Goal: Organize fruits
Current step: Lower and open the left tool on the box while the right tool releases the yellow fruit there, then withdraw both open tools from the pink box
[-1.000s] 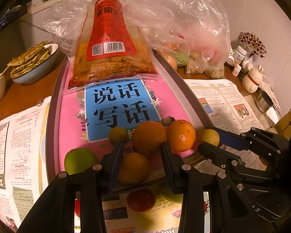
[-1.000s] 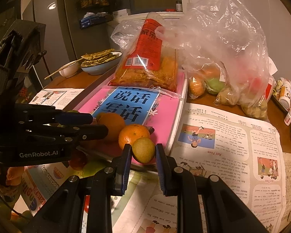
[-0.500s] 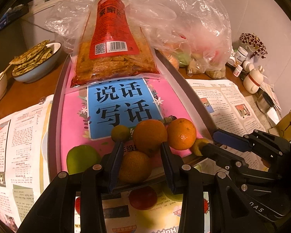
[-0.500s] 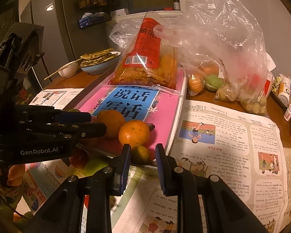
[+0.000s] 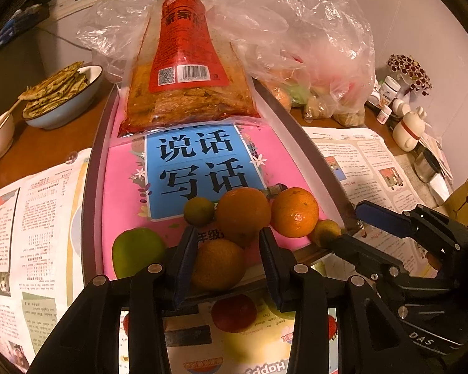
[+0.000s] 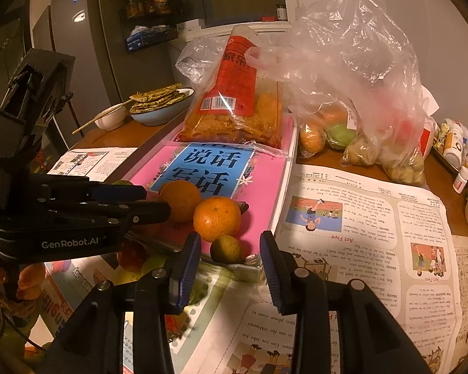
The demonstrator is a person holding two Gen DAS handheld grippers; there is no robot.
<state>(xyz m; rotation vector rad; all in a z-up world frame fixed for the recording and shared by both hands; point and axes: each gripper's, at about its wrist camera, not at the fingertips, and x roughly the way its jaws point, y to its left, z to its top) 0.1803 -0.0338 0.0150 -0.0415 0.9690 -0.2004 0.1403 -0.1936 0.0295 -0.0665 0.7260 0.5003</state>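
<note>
In the left wrist view, the left gripper (image 5: 224,258) sat at the bottom centre of the frame, its two blue-padded fingers closed against the sides of a round yellow-brown fruit (image 5: 218,265) that rested at the near edge of the long dark-rimmed tray (image 5: 90,193). The tray was lined with a pink book cover bearing a blue label (image 5: 202,168). Just above the held fruit lay a large orange (image 5: 241,212), with a small green-yellow citrus (image 5: 199,212) to its left and a glossy tangerine (image 5: 294,212) to its right. A green apple (image 5: 137,254) lay at the lower left of the tray.

In the right wrist view, the right gripper (image 6: 231,257) stood at the bottom centre with its fingers spread apart; its jaws had just been opening. A small yellow-green citrus fruit (image 6: 226,249) lay between the pads at the tray's near corner, touching neither pad. In the left wrist view the same fruit (image 5: 326,232) showed at the right, just behind the right gripper's lower finger.

A clear packet of orange-brown food with a red label (image 5: 187,71) lay at the far end of the tray. To its right, a crumpled clear plastic bag (image 6: 358,93) holding more fruit sat on the wooden table (image 5: 46,146). Printed newspaper sheets (image 6: 358,218) covered the table on both sides of the tray. A blue bowl of flatbreads (image 5: 62,96) stood at the upper left.
</note>
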